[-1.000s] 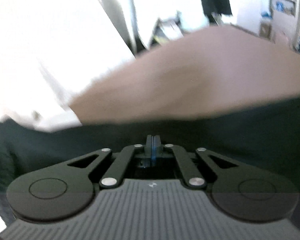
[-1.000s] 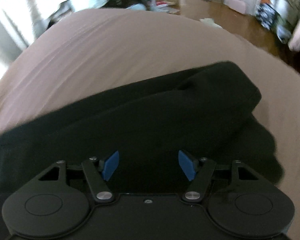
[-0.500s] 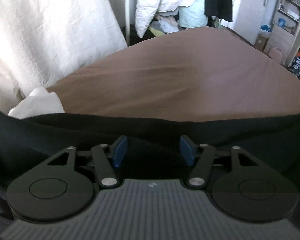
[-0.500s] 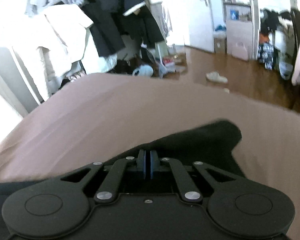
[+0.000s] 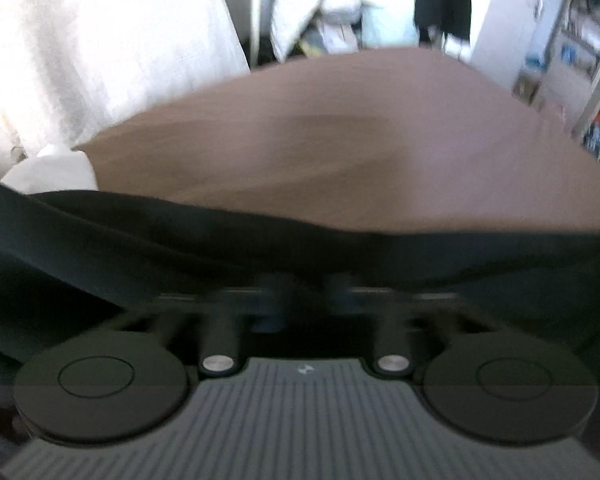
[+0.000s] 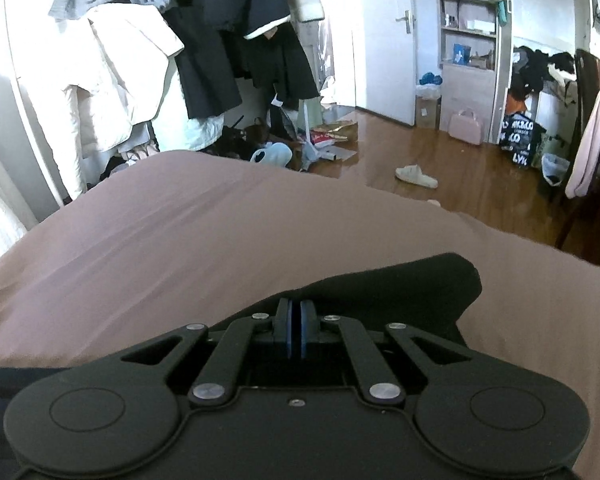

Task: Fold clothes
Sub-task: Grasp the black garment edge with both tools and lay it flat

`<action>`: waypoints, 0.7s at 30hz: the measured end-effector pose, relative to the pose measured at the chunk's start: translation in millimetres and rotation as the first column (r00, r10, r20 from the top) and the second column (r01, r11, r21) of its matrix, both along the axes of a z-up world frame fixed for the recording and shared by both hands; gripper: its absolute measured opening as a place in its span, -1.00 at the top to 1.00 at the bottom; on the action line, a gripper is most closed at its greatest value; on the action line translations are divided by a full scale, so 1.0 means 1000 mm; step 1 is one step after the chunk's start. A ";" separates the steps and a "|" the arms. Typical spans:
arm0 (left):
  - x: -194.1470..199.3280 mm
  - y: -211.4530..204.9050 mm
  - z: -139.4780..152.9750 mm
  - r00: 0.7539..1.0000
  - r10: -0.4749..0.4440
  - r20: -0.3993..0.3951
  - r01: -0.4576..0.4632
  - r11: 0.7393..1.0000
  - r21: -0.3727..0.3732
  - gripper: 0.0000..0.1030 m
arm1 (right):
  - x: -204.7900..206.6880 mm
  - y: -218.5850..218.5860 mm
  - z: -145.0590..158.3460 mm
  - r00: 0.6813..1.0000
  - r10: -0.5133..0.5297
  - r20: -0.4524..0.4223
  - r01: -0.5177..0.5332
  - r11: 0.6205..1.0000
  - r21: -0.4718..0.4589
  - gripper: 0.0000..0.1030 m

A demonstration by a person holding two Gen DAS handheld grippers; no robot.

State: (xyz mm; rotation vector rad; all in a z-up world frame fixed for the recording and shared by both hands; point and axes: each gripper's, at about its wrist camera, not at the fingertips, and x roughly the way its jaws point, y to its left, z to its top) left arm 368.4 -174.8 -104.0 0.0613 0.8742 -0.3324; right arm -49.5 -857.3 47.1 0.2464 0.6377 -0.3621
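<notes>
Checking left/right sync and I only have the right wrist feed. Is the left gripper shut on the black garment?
Observer: No. The left gripper has its jaws apart, with a gap between the blue pads. That frame is blurred, though.
Operator: Is there fabric in front of it?
Observer: Yes. The black garment runs across the whole left view just beyond the fingers, lying on the brown bed cover.
Operator: Anything else on the bed on that side?
Observer: A white cloth sits at the bed's left edge, below the white curtain and right by the garment's far edge.
</notes>
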 end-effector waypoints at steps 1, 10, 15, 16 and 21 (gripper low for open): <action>-0.001 -0.003 0.000 1.000 -0.004 0.007 0.003 1.000 0.016 0.97 | 0.001 0.000 0.002 1.000 -0.005 0.002 0.005 1.000 -0.001 0.93; -0.003 0.003 0.044 0.992 0.062 0.111 -0.058 0.998 -0.034 0.97 | 0.015 0.003 0.015 0.999 -0.040 0.037 0.044 0.993 -0.111 0.91; 0.011 0.007 0.029 0.961 0.197 0.194 -0.208 0.977 0.040 1.00 | 0.029 -0.004 -0.001 0.981 -0.113 -0.160 0.091 0.987 -0.136 0.46; 0.014 0.007 0.026 0.959 0.203 0.197 -0.223 0.972 0.081 1.00 | 0.024 -0.008 0.002 0.980 -0.121 -0.161 0.104 0.989 -0.107 0.15; 0.003 -0.011 0.041 0.982 0.100 0.157 -0.111 0.992 0.066 0.94 | -0.010 -0.022 0.006 0.934 -0.149 -0.324 0.181 0.981 0.070 0.04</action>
